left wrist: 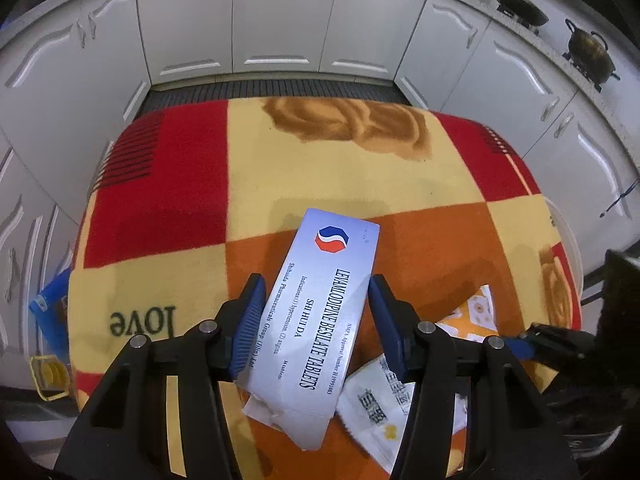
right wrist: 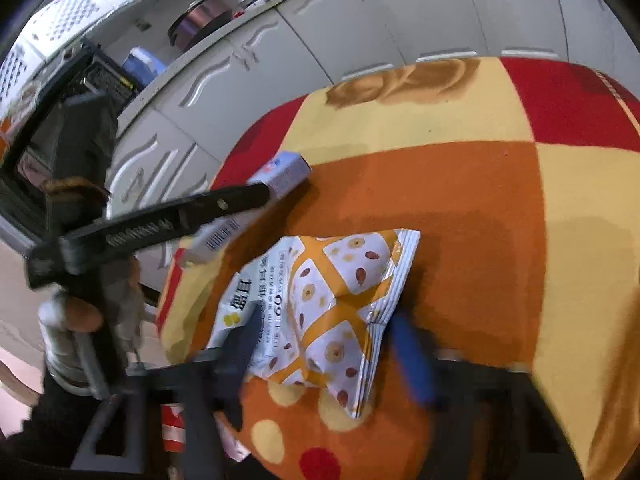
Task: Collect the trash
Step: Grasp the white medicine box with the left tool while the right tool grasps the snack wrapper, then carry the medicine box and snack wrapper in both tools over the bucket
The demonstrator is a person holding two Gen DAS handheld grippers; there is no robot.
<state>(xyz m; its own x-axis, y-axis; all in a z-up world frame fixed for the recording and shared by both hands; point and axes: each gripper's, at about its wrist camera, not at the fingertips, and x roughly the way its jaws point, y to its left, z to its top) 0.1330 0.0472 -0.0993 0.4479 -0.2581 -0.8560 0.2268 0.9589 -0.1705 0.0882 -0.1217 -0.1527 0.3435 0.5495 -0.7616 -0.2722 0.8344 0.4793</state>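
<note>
At centre frame my left gripper [left wrist: 316, 316] straddles the tablet box [left wrist: 320, 312], jaws narrow but apparently not yet pressing. Low in its own frame, my right gripper [right wrist: 324, 344] brackets the snack wrapper [right wrist: 320, 312] on the patterned mat [right wrist: 480, 200]; grip unclear through blur, though both seem lined up for lifting trash.

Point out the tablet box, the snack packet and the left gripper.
tablet box [left wrist: 324, 312], left wrist view, printed top face
snack packet [right wrist: 340, 304], right wrist view, crumpled middle
left gripper [left wrist: 316, 300], left wrist view, between fingertips
</note>
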